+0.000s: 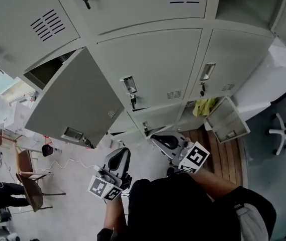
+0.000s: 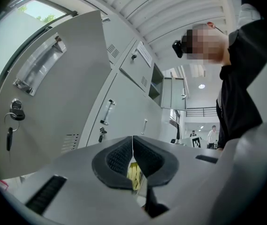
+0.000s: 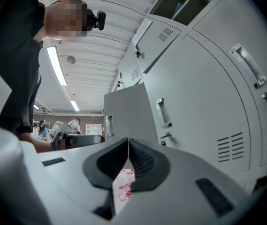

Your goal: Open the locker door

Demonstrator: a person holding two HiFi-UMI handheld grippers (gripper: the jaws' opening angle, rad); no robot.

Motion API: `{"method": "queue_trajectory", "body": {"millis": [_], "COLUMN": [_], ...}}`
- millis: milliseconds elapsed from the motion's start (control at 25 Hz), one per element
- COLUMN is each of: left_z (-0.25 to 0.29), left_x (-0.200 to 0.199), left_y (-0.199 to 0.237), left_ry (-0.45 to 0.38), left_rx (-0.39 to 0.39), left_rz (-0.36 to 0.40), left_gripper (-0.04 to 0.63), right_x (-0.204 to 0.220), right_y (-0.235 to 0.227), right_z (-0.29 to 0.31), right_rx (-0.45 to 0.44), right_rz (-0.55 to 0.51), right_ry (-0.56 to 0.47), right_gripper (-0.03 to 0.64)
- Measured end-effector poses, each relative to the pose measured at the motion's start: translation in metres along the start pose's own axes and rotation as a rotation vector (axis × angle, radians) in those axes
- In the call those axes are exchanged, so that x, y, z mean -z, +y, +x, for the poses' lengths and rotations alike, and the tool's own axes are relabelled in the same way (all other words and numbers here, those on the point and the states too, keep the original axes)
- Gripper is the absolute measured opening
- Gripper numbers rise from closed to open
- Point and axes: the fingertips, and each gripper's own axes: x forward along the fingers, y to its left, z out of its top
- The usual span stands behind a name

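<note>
Head view, locker door (image 1: 72, 102) ajar, angled left

— Where are your claws right now?
— Both low in front of my body and pointing away from me. My left gripper (image 1: 119, 158) is on the left, and my right gripper (image 1: 159, 140) is beside it, a little further forward.
— Open?
— No. The jaws of each are pressed together, with nothing between them.
— And your arms?
— My right forearm (image 1: 218, 177) is bare and angled inward. My left forearm (image 1: 111, 212) reaches straight ahead.
</note>
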Motion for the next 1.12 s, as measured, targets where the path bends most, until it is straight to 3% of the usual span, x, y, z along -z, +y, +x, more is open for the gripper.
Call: {"method": "queue_trajectory", "body": {"millis": [160, 480, 680, 1120], "left_z": [0.004, 0.006, 0.014, 0.016], "left_x": [-0.001, -0.01, -0.008, 0.008], "left_y": [0.019, 0.049, 0.052, 0.048], "left_ry": [0.007, 0.019, 0.016, 0.069], "left_rx": [0.016, 0.126, 0.184, 0.287], "left_rz": [0.001, -0.011, -0.037, -0.041], "left_gripper": [0.018, 0.018, 0.018, 0.018], "right_x": [-0.013, -0.048, -0.062, -0.07], "right_y": [-0.019, -0.047, -0.06, -0.079], "right_z": [0.024, 0.082, 0.105, 0.144], "right_rx": [0.027, 0.103, 0.12, 0.241], "right_rz": [-0.035, -0.129, -0.2, -0.274], "right_ry": [-0.033, -0.055, -0.027, 0.049], "right_gripper": [0.017, 0.078, 0.133, 0.155]}}
